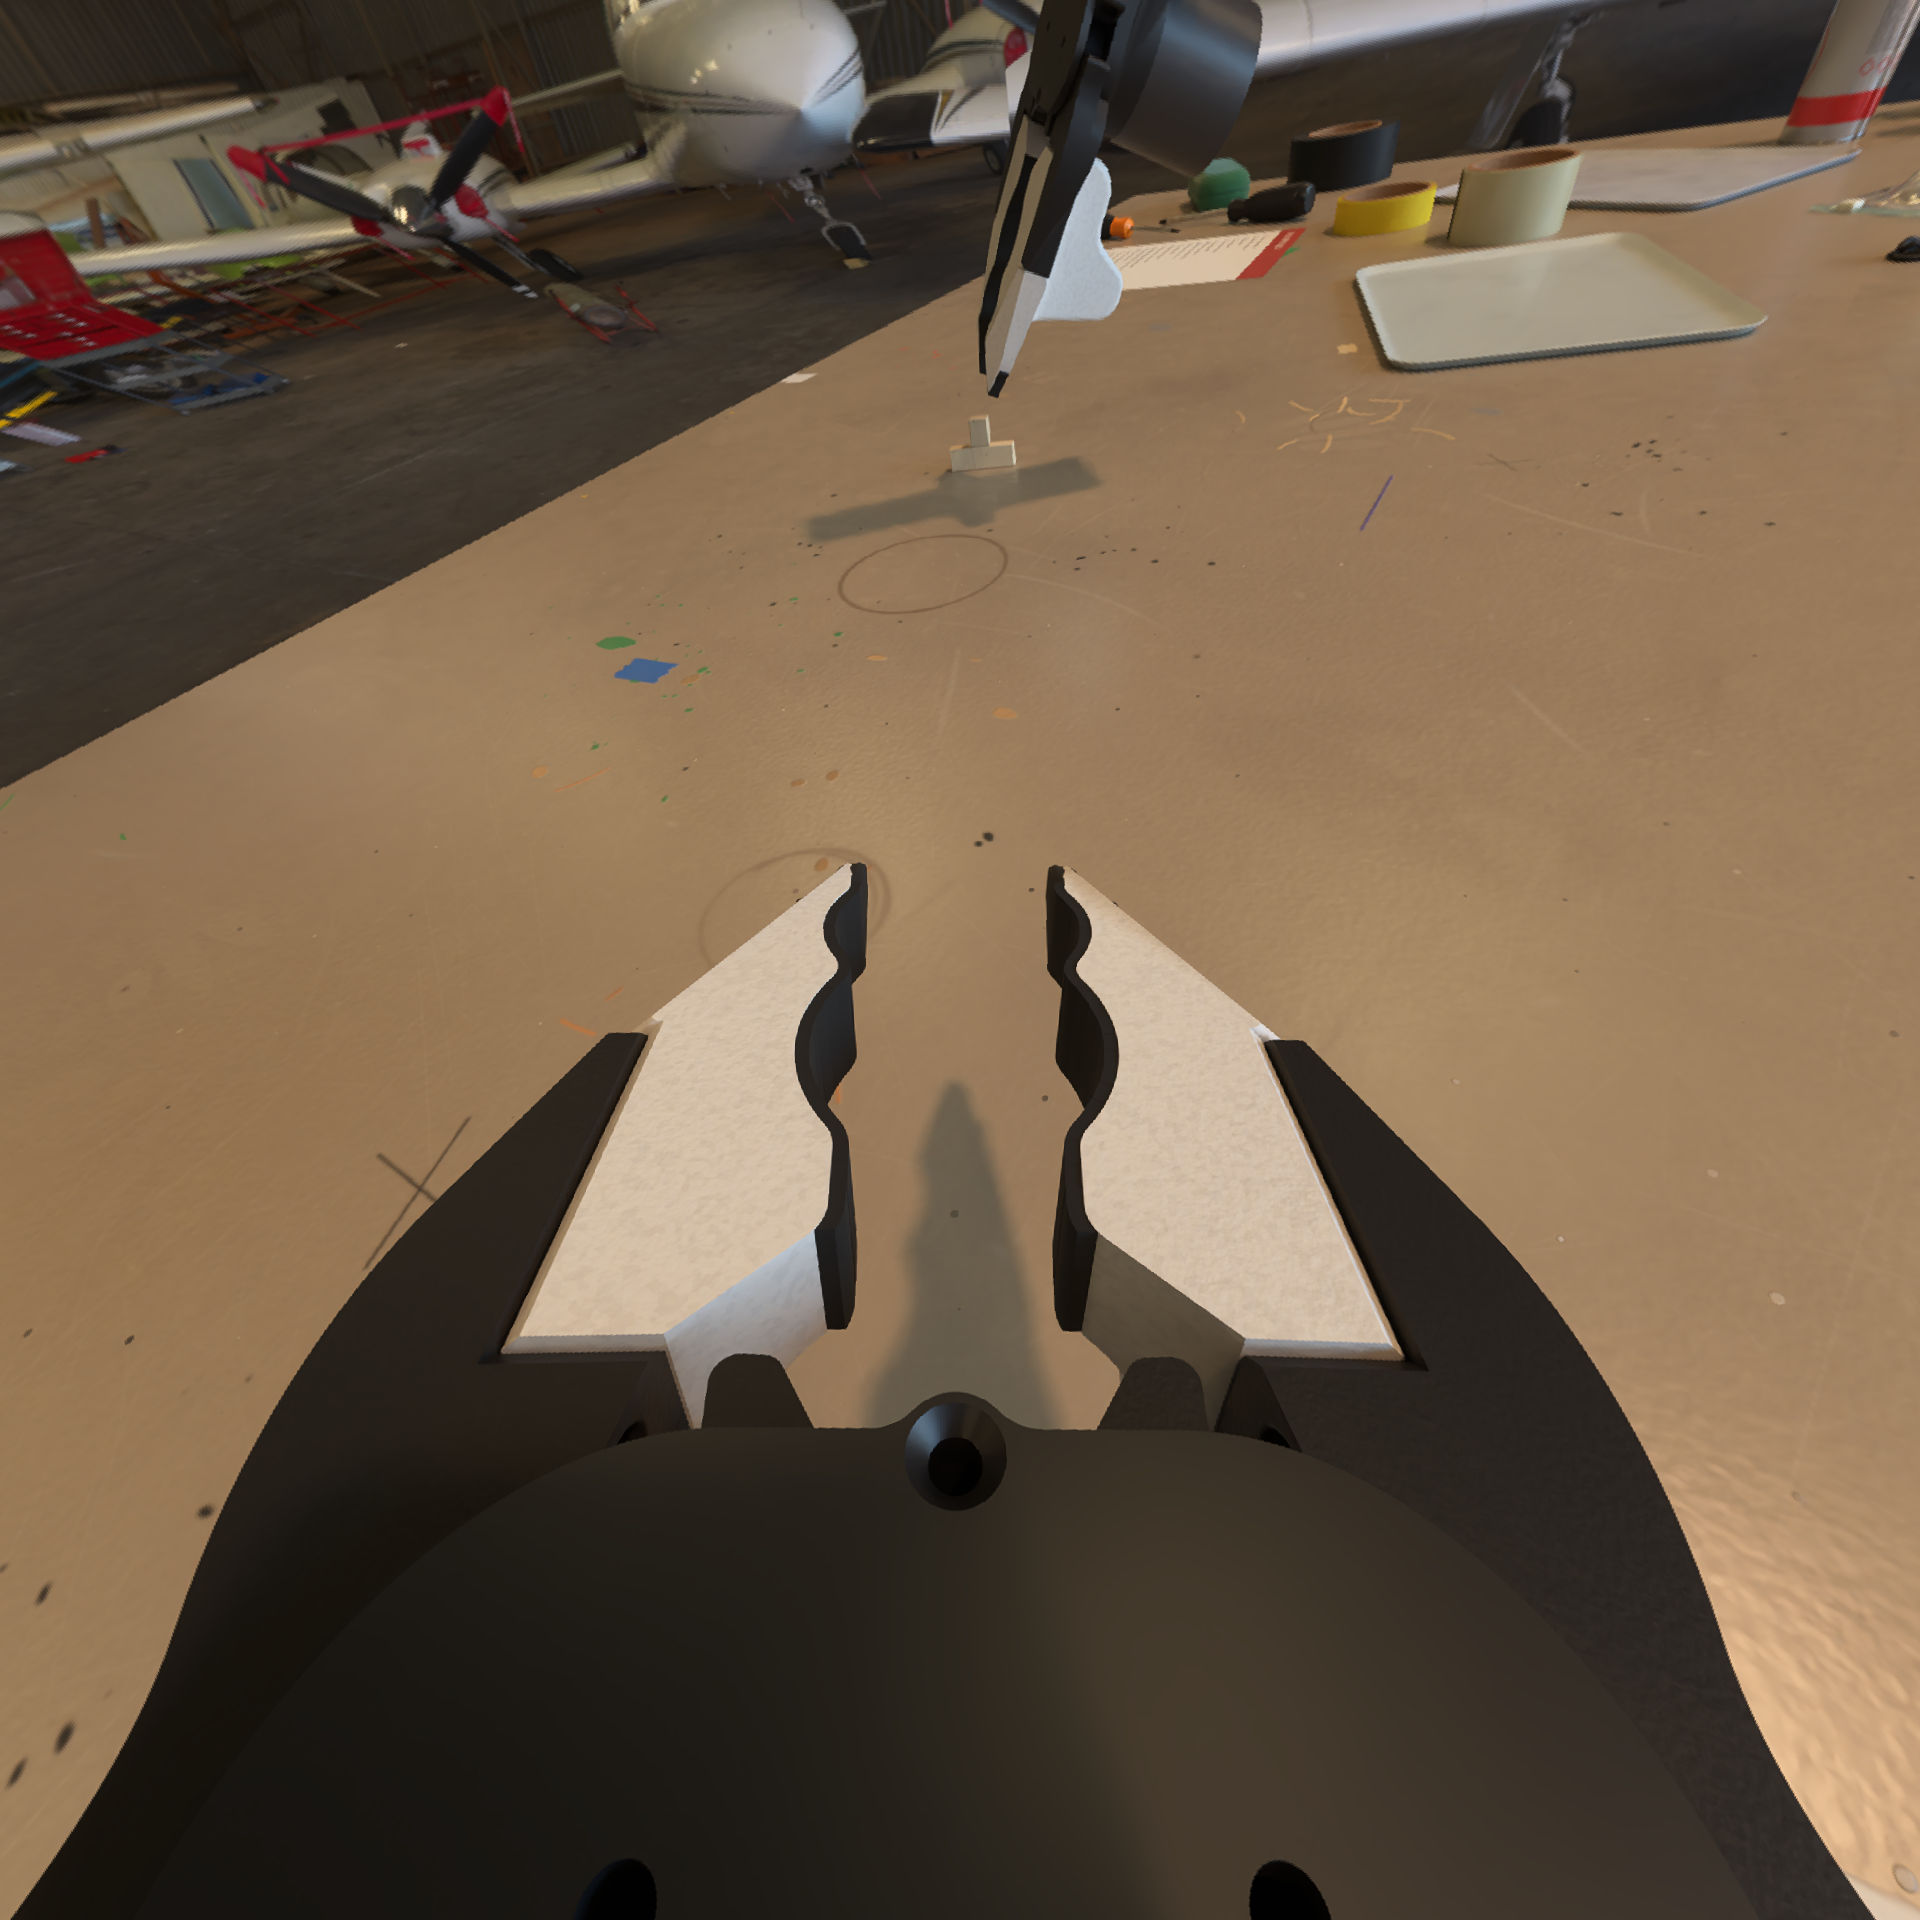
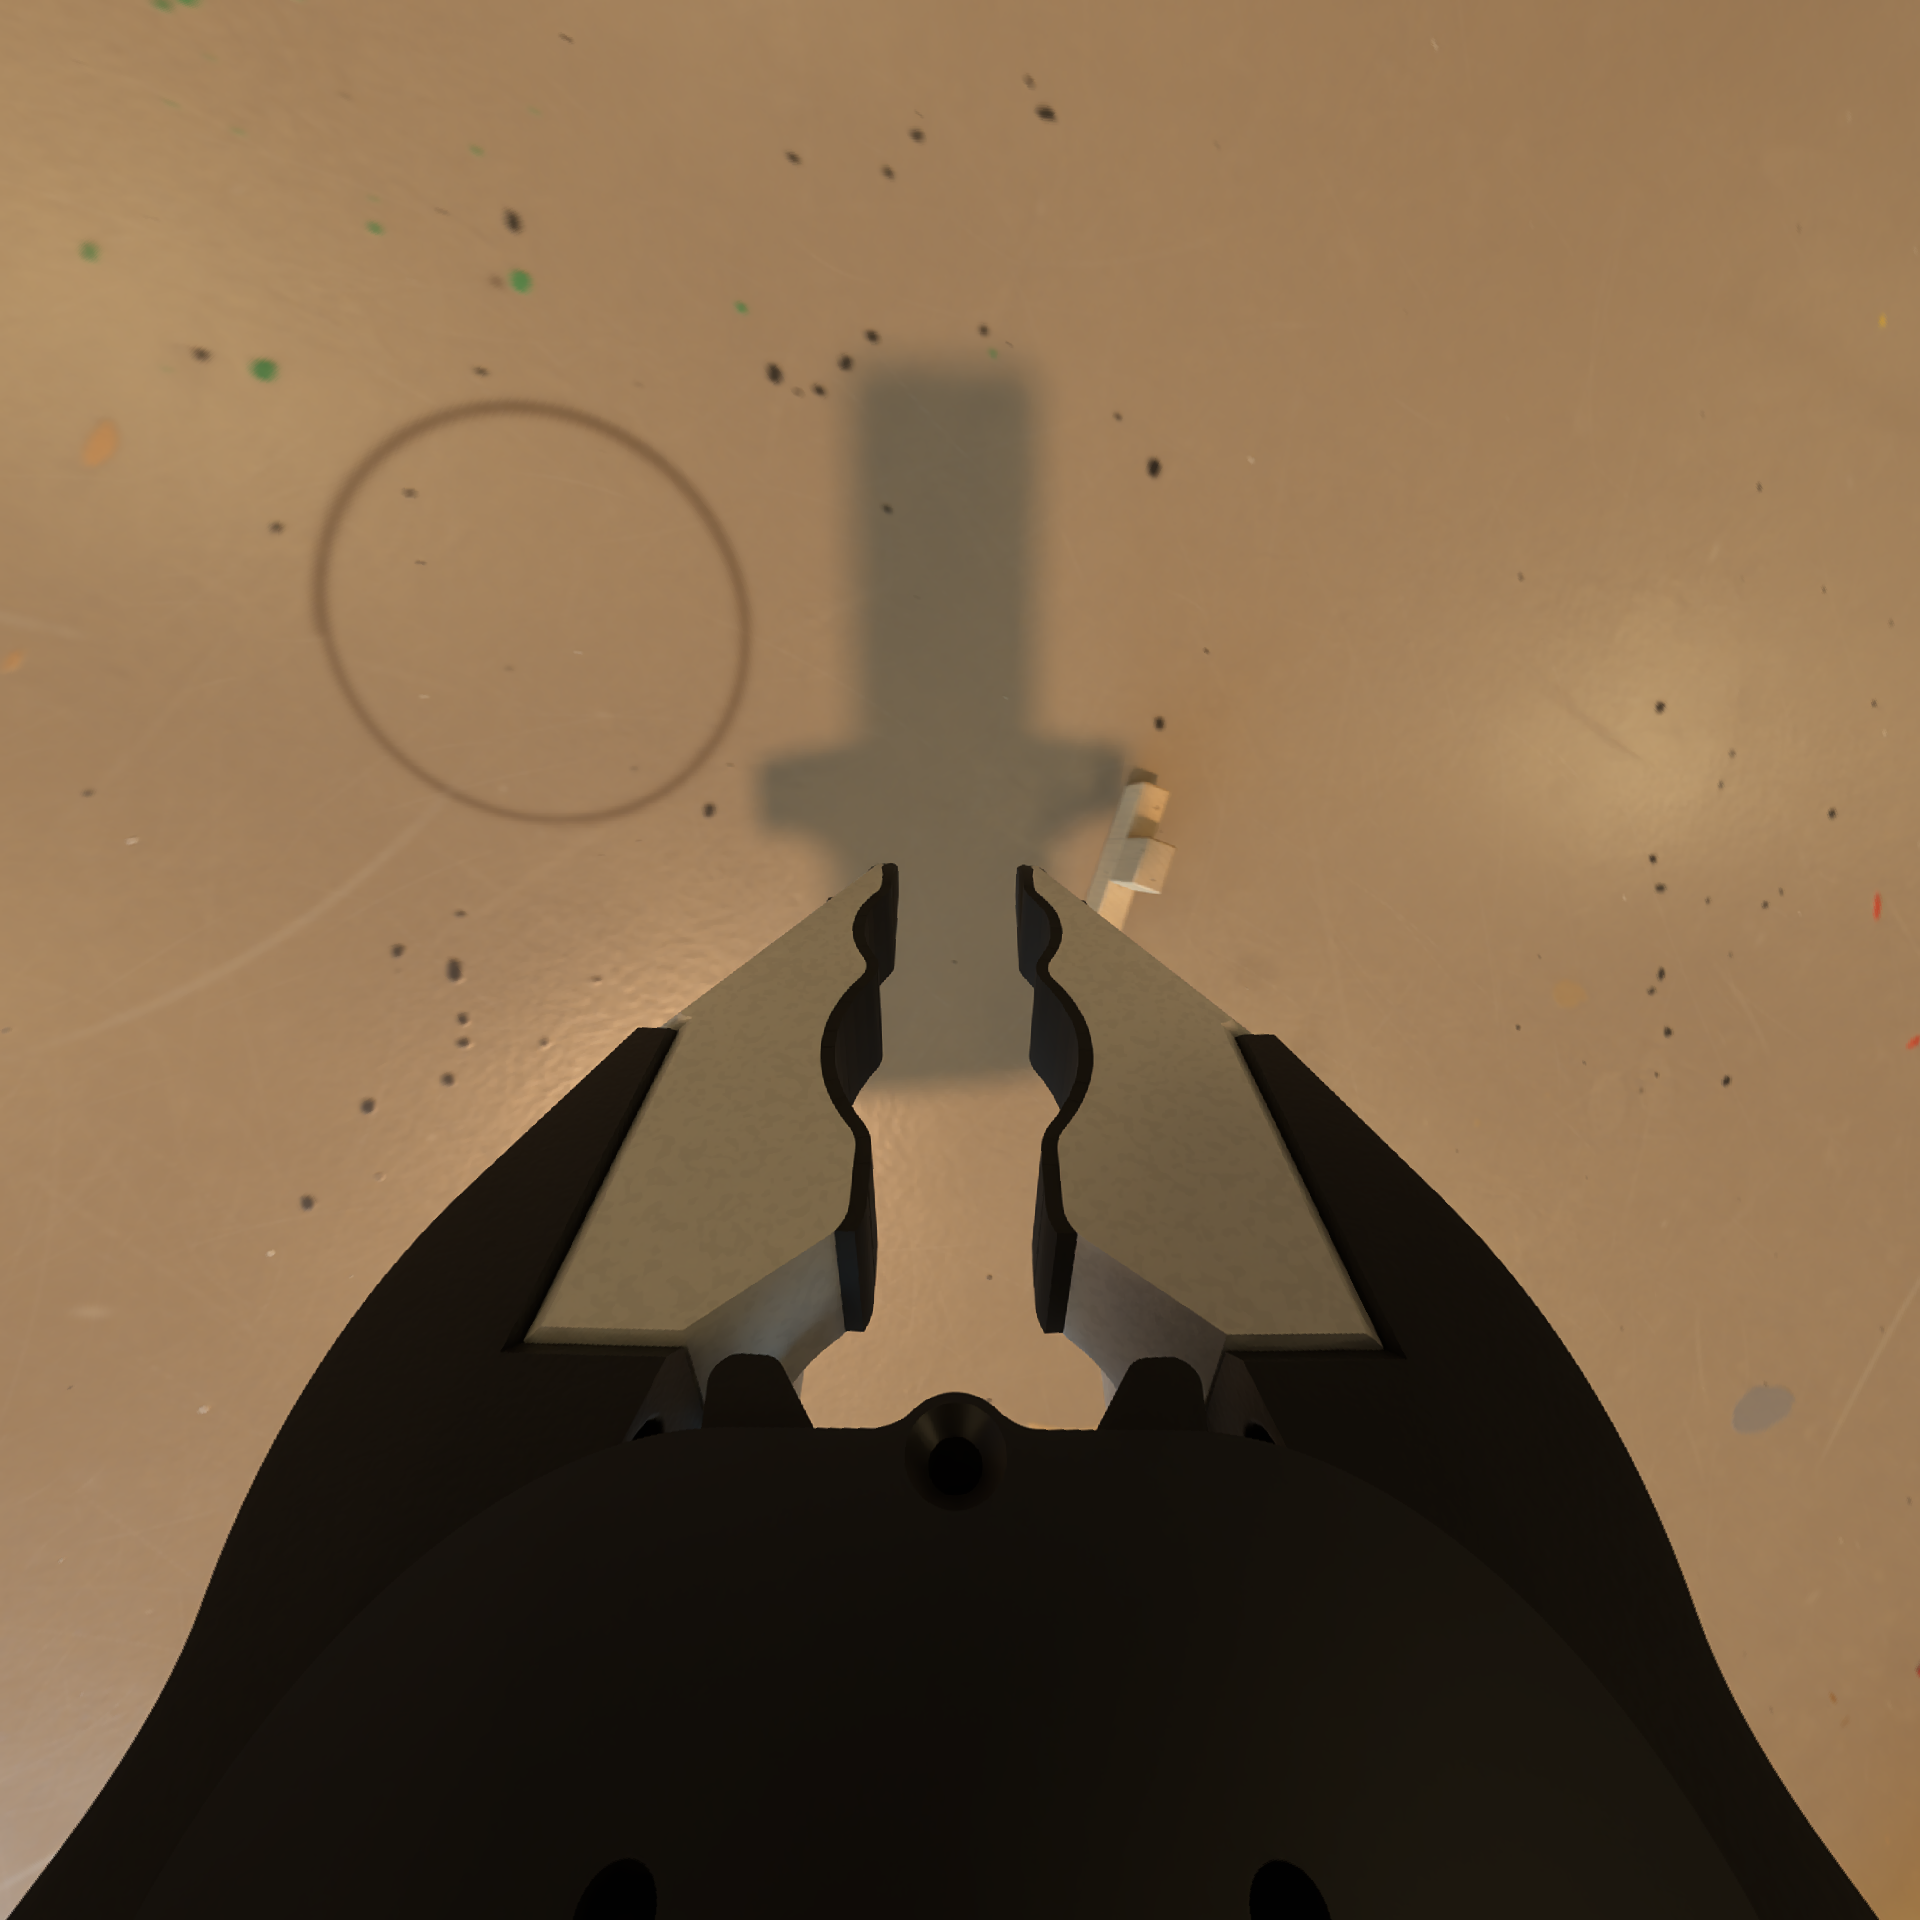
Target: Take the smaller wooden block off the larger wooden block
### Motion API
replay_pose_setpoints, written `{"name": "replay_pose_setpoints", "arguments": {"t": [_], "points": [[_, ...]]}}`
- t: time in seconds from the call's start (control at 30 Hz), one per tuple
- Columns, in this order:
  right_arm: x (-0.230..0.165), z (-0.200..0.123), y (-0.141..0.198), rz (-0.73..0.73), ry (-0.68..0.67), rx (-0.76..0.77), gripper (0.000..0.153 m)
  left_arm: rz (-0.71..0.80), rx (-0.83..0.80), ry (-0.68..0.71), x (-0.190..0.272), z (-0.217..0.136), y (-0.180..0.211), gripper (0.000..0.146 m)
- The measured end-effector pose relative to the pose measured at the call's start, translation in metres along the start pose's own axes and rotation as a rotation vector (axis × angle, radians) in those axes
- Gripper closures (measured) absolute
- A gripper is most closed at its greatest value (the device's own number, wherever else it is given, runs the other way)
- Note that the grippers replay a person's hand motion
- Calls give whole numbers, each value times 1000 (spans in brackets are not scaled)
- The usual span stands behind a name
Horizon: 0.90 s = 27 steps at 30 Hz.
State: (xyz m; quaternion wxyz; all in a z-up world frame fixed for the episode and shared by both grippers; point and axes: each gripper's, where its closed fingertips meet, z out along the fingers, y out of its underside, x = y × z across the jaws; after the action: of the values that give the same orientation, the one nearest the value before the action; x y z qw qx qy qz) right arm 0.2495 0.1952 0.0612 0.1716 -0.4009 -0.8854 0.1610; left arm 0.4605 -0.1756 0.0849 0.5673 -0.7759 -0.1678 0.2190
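1. You are hovering your right gripper [image 2: 957,883] nose-down over the table [image 2: 1455,520], jaws parted a moderate way with nothing between them, only bare tabletop and shadow.
2. The blocks are sitting just past your right fingertip and off to its right side, outside the gap. The finger is partly covering them in the right wrist view.
3. From the left wrist view, you are seeing the stack far ahead: the smaller block [image 1: 979,430] is standing upright on the middle of the larger block [image 1: 982,455], and your right gripper [image 1: 995,379] is hanging just above it.
4. Your left gripper [image 1: 956,883] is idling well back, low over the table, jaws likewise part-open and empty.
5. The larger block [image 2: 1127,868] is lying flat, its long axis running crosswise in the left wrist view. In the right wrist view it is slanting away and rightward from your fingertip. The smaller block [image 2: 1146,798] is pointing its long axis straight up.
6. Handling, as a judgement: both pieces are looking small, stiff and very light, with smooth faces, so the base may be riding up with the top piece.
7. Take hold on the smaller block's two flat side faces, above the base, pinching gently and squarely.
8. For that you are needing to shift rightward and slightly forward first.
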Motion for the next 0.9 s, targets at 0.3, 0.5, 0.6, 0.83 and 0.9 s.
{"name": "replay_pose_setpoints", "arguments": {"t": [0.3, 0.5, 0.6, 0.83, 0.9], "points": [[46, 17, 19, 189, 83, -140, 132, 11, -27, 2, 1, 4, 3, 112], [49, 30, 19, 233, 73, -176, 138, 12, -24, 11, 2, 4, 3, 112], [46, 33, 8, 259, 40, -128, 139, 13, -23, 18, 3, 3, 3, 112], [54, 41, 17, 324, 82, -191, 143, 10, -22, 28, 3, 3, 3, 112], [56, 41, 20, 337, 87, -202, 143, 7, -23, 31, 3, 3, 3, 112]]}}
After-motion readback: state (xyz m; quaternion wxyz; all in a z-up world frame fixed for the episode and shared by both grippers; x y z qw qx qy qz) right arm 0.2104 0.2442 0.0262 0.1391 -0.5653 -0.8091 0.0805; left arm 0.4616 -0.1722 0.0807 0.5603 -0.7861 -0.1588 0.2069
